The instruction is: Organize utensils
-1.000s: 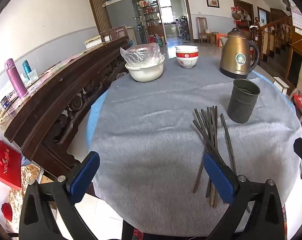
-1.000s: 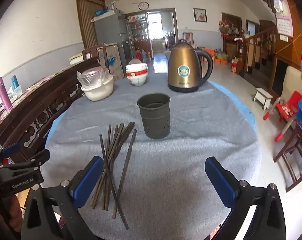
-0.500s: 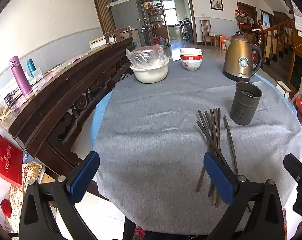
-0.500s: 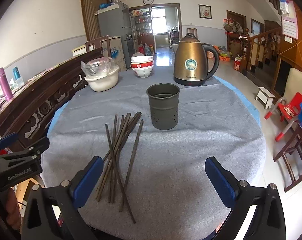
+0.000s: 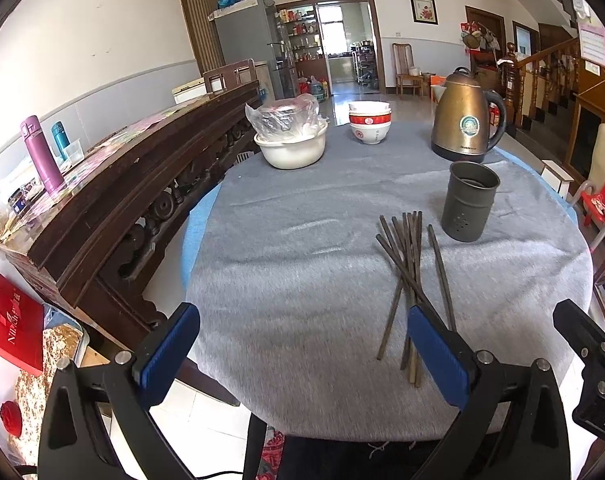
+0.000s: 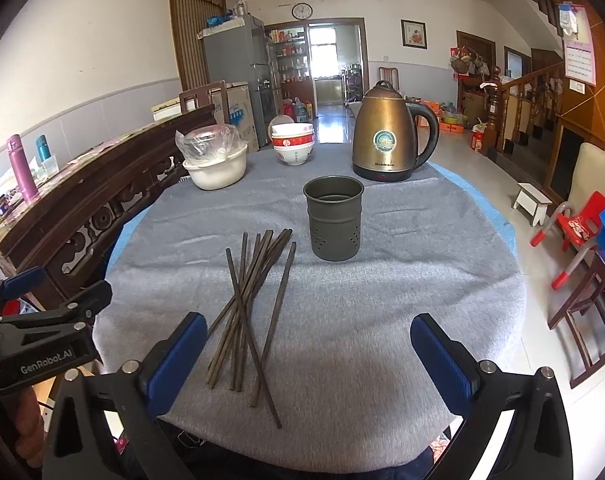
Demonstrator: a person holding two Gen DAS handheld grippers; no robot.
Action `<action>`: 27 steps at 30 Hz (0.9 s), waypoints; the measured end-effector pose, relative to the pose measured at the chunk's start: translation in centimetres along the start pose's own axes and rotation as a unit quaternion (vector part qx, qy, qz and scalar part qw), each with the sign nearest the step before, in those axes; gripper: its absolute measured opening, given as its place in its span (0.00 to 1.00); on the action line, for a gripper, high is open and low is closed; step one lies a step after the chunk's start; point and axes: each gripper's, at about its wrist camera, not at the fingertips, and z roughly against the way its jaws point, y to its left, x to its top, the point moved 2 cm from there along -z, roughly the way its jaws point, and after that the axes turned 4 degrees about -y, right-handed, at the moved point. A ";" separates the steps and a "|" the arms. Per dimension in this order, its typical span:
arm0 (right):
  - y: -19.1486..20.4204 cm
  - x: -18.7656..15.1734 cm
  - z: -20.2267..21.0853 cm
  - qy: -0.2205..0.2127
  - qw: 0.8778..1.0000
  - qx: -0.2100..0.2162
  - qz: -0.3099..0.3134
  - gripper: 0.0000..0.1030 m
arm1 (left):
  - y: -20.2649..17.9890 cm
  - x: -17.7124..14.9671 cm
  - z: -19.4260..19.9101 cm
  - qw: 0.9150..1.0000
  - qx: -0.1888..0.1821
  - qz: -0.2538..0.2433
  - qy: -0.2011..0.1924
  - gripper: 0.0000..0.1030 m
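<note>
loosely fanned, the chopsticks (image 6: 249, 312) run lengthwise toward the holder (image 6: 333, 218), lying ahead between the gaping right gripper (image 6: 302, 356) and the equally wide-spread left gripper (image 5: 302, 350).

Bare cloth fronts the chopsticks (image 6: 250, 312); the holder (image 6: 333, 220) and kettle (image 6: 386, 136) stand behind them.

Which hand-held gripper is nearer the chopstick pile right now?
Left. The left hand-held gripper has one finger over the chopsticks' near ends; the right hand-held gripper sits just behind them.
</note>
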 end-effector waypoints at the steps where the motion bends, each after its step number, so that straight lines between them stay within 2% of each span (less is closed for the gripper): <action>1: 0.0 0.0 0.2 -0.001 1.000 -0.001 0.000 1.00 | 0.0 0.0 0.1 1.000 -0.001 0.000 0.000 1.00; 27: -1.0 -1.1 3.3 -0.014 1.000 -0.016 -0.011 1.00 | -0.3 -1.0 2.9 1.000 -0.021 0.002 -0.010 1.00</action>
